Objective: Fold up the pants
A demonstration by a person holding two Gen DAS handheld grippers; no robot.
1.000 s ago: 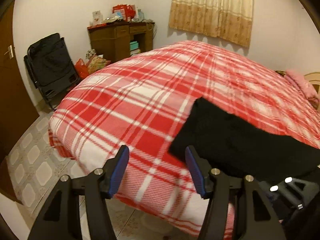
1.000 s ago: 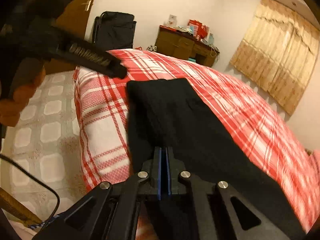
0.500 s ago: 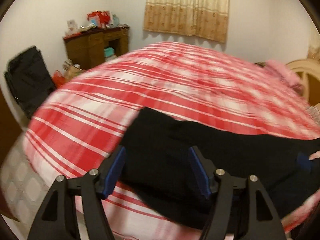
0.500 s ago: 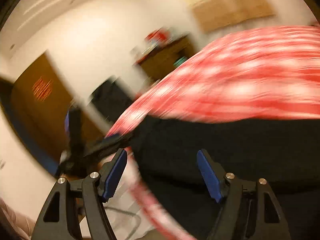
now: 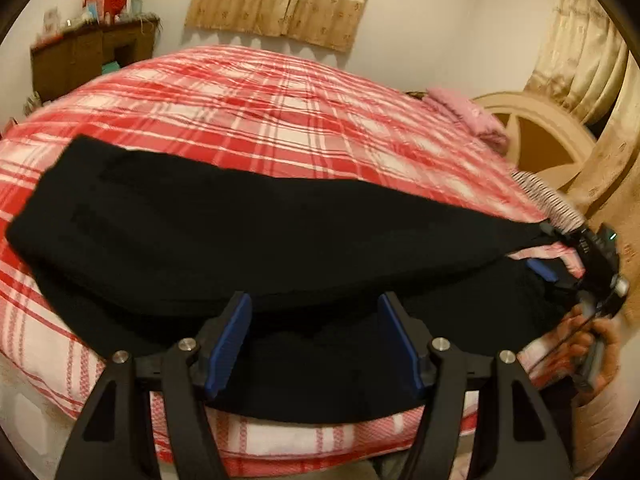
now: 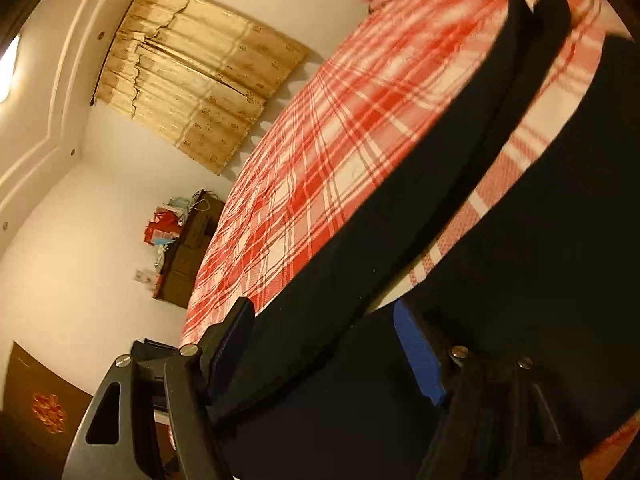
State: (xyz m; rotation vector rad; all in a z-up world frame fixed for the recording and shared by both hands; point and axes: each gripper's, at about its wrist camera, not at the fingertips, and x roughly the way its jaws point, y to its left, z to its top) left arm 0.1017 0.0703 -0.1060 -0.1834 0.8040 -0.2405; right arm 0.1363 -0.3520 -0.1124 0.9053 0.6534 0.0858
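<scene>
Black pants (image 5: 248, 240) lie lengthwise along the near edge of the red plaid bed (image 5: 280, 112), one layer over another. My left gripper (image 5: 316, 320) is open, just above the pants' near edge around the middle, and its blue pads touch nothing. At the pants' right end my right gripper (image 5: 546, 250) is held in a person's hand (image 5: 592, 344). In the right wrist view, which is rolled sideways, the right gripper (image 6: 324, 344) is open wide. Black fabric (image 6: 400, 220) lies between and under its fingers, and the pads do not press on it.
A wooden cabinet (image 5: 92, 56) with red clutter stands beyond the bed's left end. Beige curtains (image 5: 288, 0) hang on the far wall. A pink pillow (image 5: 468, 116) and a cream headboard (image 5: 540, 140) are at the right. A brown door (image 6: 40, 412) shows low left.
My right gripper went from shut to wide open, rolled onto its side and swept along to the pants' other end. My left gripper swung right, from the bed corner to over the pants.
</scene>
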